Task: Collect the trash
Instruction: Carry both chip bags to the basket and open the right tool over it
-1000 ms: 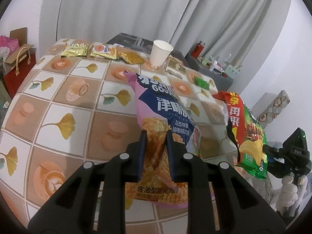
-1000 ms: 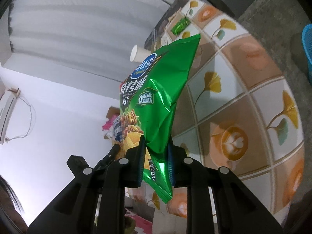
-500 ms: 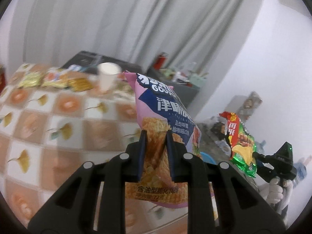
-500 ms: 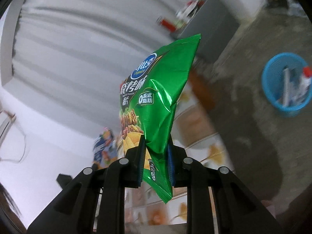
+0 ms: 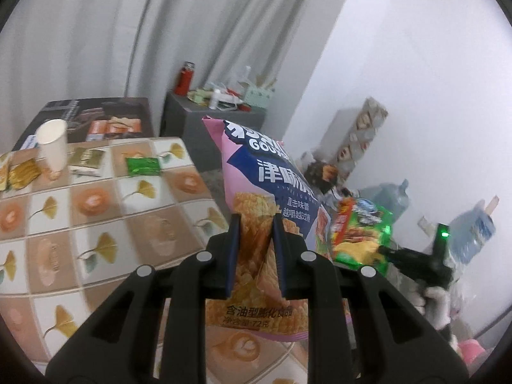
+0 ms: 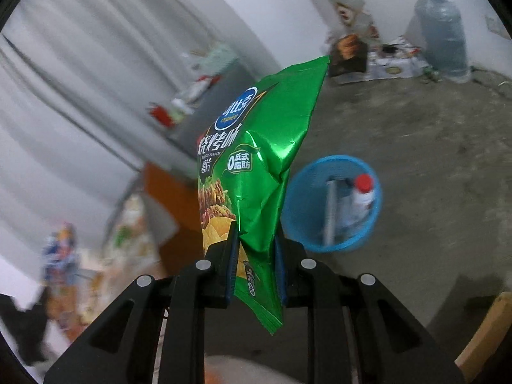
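Left gripper (image 5: 254, 252): jaws clamped on the lower part of a pink-and-blue snack bag (image 5: 265, 198), which stands upright between the blue-edged pads, its bottom seam hanging below them. The bag is held in the air just off the corner of the table (image 5: 105, 217), which has a tiled cloth with ginkgo-leaf and coffee-cup print.

On the table, far side: a white paper cup (image 5: 52, 145), upright; a small green packet (image 5: 143, 166) lying flat; yellow wrappers (image 5: 22, 177) near the left edge.

Right gripper (image 6: 254, 252): jaws clamped on a green chip bag (image 6: 268, 160), gripped near its lower end, top corner pointing up and right. In the left wrist view the same bag shows at right, with a gloved hand (image 5: 432, 300) on the black handle behind it.

Beyond the green bag, on the concrete floor: a blue basket (image 6: 332, 203), already holding a white bottle with a red cap (image 6: 363, 195) and a flat grey item, too blurred to identify. A large water jug (image 6: 441, 38) stands against the wall.
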Demonstrator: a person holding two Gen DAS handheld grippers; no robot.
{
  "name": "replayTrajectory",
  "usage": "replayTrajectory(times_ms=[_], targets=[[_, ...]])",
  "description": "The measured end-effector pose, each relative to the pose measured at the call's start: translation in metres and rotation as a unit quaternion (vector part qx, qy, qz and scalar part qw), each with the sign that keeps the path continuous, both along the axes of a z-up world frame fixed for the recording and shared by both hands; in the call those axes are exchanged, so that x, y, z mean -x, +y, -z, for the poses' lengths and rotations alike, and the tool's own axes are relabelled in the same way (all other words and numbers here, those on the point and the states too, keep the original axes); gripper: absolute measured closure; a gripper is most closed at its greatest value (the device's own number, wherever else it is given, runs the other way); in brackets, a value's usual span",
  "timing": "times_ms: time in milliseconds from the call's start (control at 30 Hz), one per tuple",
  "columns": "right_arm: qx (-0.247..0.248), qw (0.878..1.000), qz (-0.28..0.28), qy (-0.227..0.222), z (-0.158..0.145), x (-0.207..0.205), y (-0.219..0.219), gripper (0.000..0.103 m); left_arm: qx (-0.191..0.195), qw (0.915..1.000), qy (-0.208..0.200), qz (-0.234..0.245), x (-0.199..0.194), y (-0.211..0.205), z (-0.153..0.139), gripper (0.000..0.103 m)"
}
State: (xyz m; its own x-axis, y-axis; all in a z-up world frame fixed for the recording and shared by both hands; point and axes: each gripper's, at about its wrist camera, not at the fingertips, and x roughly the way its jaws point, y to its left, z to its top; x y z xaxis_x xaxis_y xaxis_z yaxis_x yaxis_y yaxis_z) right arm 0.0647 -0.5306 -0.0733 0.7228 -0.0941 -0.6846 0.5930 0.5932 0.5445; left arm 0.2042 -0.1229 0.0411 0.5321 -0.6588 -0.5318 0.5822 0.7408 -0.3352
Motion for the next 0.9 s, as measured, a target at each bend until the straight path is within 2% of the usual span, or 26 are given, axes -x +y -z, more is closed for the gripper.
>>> replayTrajectory(times_ms=[167,333,433,500,533,600,667,900], targets=[[0.047,0.995,0.032,0.079,0.065,-0.052,-0.013,0.083,-0.023,0.9995,0.014,0.018,-0.009,-0.026,0.014,0.085],[0.101,0.982,0.052,0.149,0.123,-0.121,-0.017,0.081,-0.041,0.9986,0.024,0.023,-0.021,-0.039,0.025,0.085],[0.109,0.977,0.031,0.178,0.169,-0.171,-0.015,0.075,-0.051,0.9981,0.027,0.021,-0.026,-0.045,0.03,0.085],[0.123,0.971,0.01,0.206,0.188,-0.188,-0.008,0.072,-0.056,0.9978,0.03,0.018,-0.032,-0.046,0.034,0.085],[0.121,0.971,0.001,0.208,0.191,-0.191,-0.005,0.072,-0.058,0.9977,0.032,0.017,-0.034,-0.047,0.036,0.085],[0.101,0.978,-0.019,0.184,0.195,-0.189,-0.001,0.071,-0.057,0.9975,0.038,0.014,-0.039,-0.047,0.04,0.085],[0.089,0.982,-0.021,0.165,0.192,-0.18,-0.003,0.065,-0.057,0.9974,0.042,0.012,-0.042,-0.046,0.043,0.085],[0.031,0.992,0.015,0.121,0.193,-0.148,-0.035,0.062,-0.058,0.9967,0.054,0.018,-0.048,-0.05,0.053,0.085]])
